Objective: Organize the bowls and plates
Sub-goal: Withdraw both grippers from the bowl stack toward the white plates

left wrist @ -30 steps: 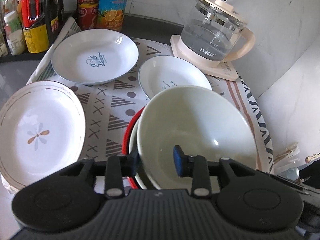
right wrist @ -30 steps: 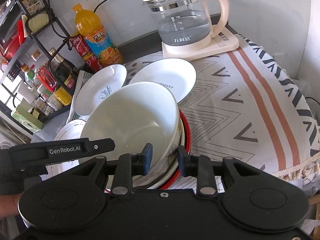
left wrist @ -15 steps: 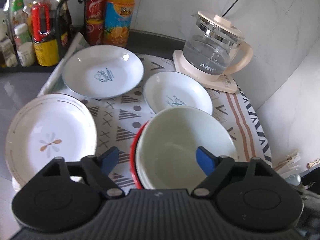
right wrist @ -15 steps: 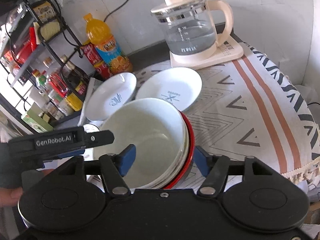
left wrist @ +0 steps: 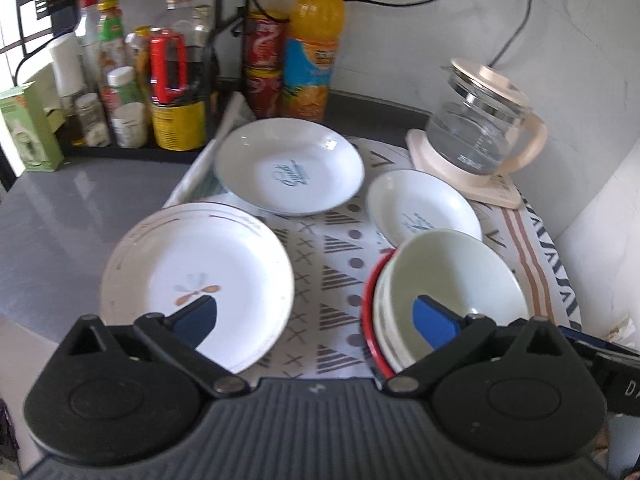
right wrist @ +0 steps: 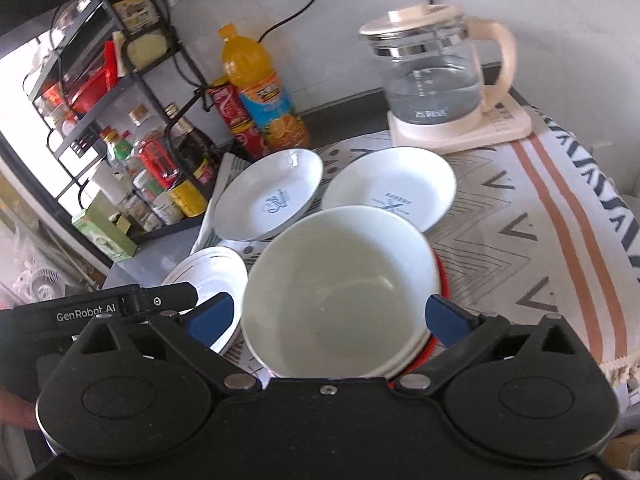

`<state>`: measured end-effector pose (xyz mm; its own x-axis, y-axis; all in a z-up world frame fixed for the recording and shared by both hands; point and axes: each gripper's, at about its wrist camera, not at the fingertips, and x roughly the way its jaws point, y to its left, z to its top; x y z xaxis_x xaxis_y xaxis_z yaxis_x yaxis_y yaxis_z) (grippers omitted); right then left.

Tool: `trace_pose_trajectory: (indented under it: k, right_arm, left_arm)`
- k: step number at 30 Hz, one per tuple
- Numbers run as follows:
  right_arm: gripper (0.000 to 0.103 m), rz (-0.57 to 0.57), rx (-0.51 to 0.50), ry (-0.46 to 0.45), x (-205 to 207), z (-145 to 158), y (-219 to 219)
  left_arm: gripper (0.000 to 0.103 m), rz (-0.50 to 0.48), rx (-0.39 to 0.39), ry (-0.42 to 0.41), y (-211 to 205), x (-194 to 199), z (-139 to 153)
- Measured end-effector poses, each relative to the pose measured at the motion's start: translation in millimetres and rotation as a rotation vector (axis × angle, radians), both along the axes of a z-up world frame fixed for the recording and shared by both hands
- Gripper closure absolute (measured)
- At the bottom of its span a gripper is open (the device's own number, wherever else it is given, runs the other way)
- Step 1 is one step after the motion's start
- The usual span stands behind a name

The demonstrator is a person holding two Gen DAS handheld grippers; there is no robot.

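Both tongs — left tongs [left wrist: 316,318] and right tongs [right wrist: 328,318] — have just opened wide, holding nothing, above the cream bowl [right wrist: 340,280] stacked in the red-rimmed bowl [left wrist: 370,312].

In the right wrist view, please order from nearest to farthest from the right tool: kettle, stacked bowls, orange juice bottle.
1. Stacked bowls, just ahead of the right tool.
2. Orange juice bottle, far left, by the rack.
3. Kettle, far right; close to the bottle's distance.

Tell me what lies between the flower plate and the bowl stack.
Only bare patterned cloth separates the flower plate from the bowl stack; the left wrist view shows it.
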<state>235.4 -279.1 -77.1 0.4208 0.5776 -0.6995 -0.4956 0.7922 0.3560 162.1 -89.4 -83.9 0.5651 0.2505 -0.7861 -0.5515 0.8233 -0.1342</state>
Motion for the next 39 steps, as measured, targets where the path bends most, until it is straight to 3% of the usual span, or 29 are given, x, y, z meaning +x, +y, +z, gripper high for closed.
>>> trace_pose_trajectory:
  k: [10,19,39]
  right_arm:
    - [0.000,0.083,-0.020,-0.022,-8,9,37]
    - [0.000,0.124,-0.057,-0.036,-10,9,77]
    - [0.001,0.037,-0.127,-0.023,-2,7,182]
  left_arm:
    - [0.000,0.047,0.014,-0.013,25,-25,1]
    - [0.000,0.052,-0.033,-0.019,65,-33,-3]
    - [0.000,-0.032,-0.108,0.007,180,-29,-23]
